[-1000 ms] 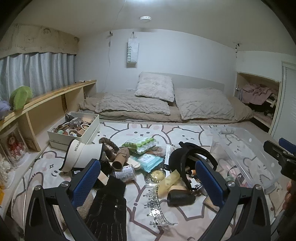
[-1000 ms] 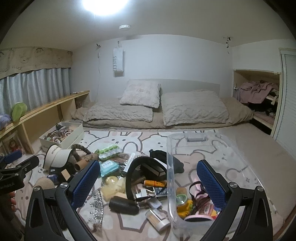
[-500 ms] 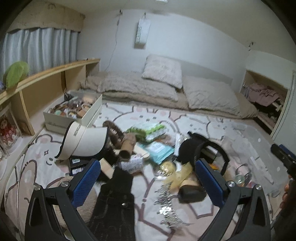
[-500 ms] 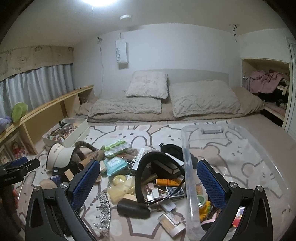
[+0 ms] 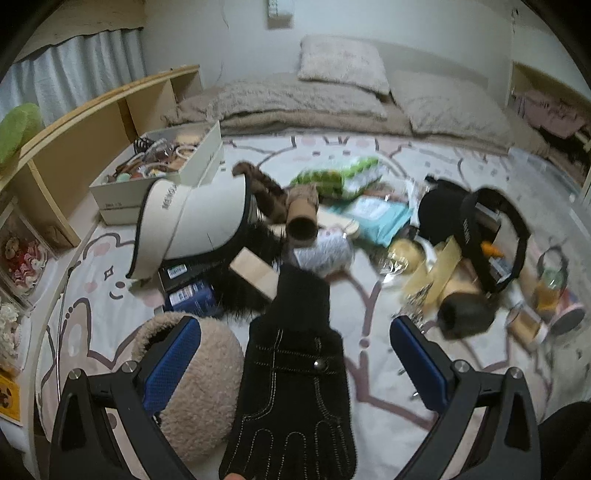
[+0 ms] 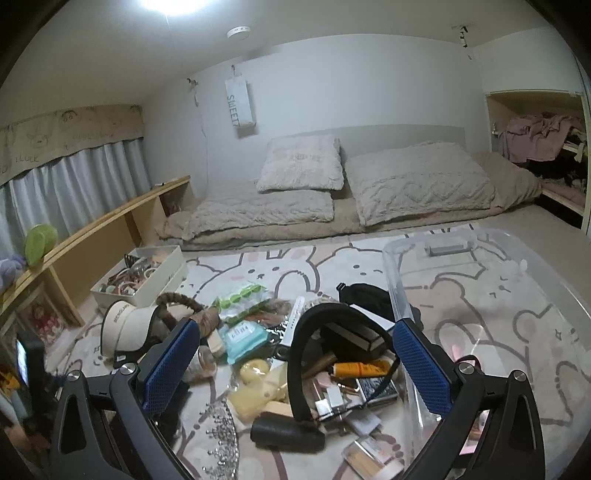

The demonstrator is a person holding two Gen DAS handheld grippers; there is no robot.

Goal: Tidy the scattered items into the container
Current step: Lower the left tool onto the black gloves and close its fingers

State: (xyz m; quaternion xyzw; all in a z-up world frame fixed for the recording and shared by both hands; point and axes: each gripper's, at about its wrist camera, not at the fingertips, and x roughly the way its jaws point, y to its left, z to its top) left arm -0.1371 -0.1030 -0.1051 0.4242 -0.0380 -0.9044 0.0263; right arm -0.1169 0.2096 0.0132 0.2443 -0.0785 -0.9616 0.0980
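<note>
Left gripper (image 5: 295,354) was spread wide, straddling the black glove (image 5: 295,387), likely to seize it; right gripper (image 6: 295,365) hung open, empty, clear bin (image 6: 517,332) to its right

White walls (image 6: 369,81), ceiling light (image 6: 170,3), grey curtains (image 6: 74,184), wooden shelf (image 6: 110,229).

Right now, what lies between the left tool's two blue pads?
In the left wrist view, a black stitched glove lies on the bed between the open left tool's pads, untouched; a beige fluffy round cushion sits under the left pad.
</note>
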